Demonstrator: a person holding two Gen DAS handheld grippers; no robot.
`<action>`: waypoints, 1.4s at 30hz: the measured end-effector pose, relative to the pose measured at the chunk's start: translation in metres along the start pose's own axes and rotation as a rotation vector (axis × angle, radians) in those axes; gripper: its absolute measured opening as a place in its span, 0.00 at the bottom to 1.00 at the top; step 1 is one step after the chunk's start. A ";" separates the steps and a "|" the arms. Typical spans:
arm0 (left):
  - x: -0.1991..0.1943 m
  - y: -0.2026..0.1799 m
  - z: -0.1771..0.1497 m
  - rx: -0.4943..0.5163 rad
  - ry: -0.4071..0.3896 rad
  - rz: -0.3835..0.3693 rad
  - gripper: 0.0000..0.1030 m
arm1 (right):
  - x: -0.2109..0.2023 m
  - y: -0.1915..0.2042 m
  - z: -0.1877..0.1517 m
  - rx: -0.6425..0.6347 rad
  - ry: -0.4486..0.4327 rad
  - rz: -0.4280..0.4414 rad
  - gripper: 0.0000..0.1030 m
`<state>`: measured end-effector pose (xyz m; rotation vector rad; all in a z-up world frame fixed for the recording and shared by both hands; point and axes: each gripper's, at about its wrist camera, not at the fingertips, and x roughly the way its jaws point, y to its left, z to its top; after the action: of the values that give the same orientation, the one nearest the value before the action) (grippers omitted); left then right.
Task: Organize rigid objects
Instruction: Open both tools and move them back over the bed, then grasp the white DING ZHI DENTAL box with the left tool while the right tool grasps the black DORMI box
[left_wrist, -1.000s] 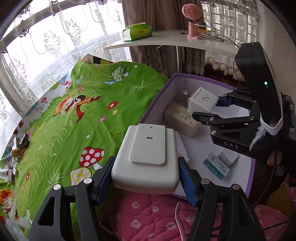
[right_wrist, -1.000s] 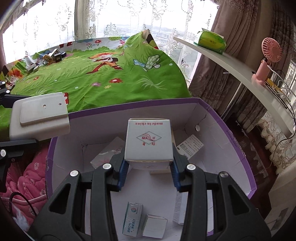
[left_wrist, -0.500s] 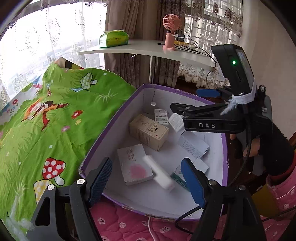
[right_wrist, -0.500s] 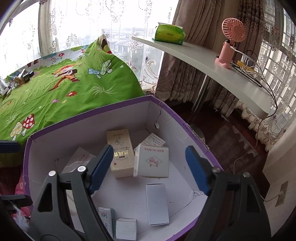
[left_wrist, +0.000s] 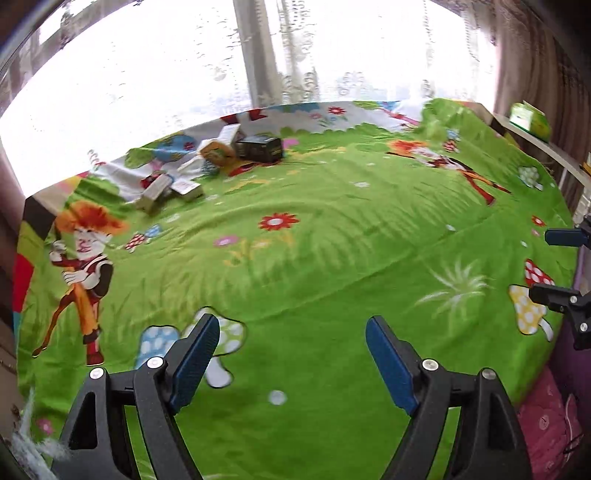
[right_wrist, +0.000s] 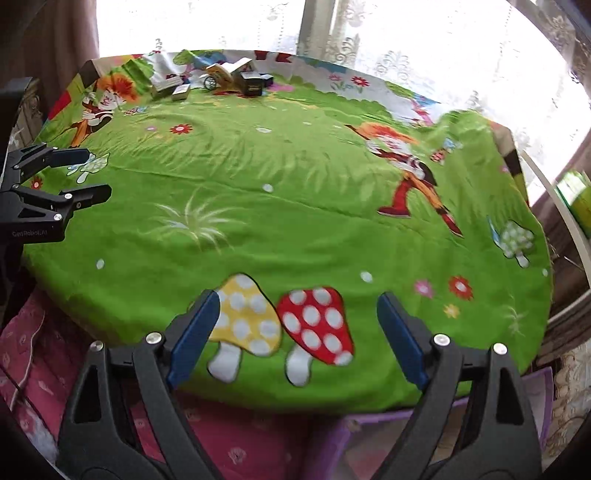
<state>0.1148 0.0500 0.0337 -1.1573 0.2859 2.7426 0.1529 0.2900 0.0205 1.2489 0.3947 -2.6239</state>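
Several small cartons (left_wrist: 207, 166) lie in a loose pile at the far edge of the green cartoon blanket (left_wrist: 332, 240), a black box (left_wrist: 258, 147) among them. The right wrist view shows the same pile (right_wrist: 221, 79) far off. My left gripper (left_wrist: 291, 354) hovers over the near part of the blanket, its jaws opening with nothing between them. My right gripper (right_wrist: 295, 332) is above the mushroom print, its jaws also opening and empty. Each gripper appears at the edge of the other's view: left gripper (right_wrist: 98, 173), right gripper (left_wrist: 539, 264). A corner of the purple-rimmed box (right_wrist: 369, 424) shows below the blanket's edge.
A pink quilt (right_wrist: 55, 350) lies under the blanket's near edge. A white shelf with a green tissue pack (left_wrist: 528, 118) runs along the right. Bright curtained windows stand behind the bed. The picture is blurred by motion.
Both grippers let go of their loads into the purple box: the white device from the left, the white carton from the right. Both then swung away to face the green blanket.
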 end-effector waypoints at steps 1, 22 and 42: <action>0.007 0.019 0.000 -0.038 0.002 0.022 0.81 | 0.015 0.012 0.016 -0.025 0.001 0.018 0.86; 0.046 0.107 0.001 -0.271 0.108 0.012 0.81 | 0.259 0.049 0.303 -0.082 0.020 0.132 0.86; 0.218 0.144 0.172 -0.438 0.168 0.174 0.81 | 0.128 0.021 0.182 -0.087 -0.119 0.308 0.41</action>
<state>-0.1857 -0.0355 0.0110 -1.5355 -0.2226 2.9538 -0.0522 0.2015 0.0272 1.0285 0.2682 -2.3779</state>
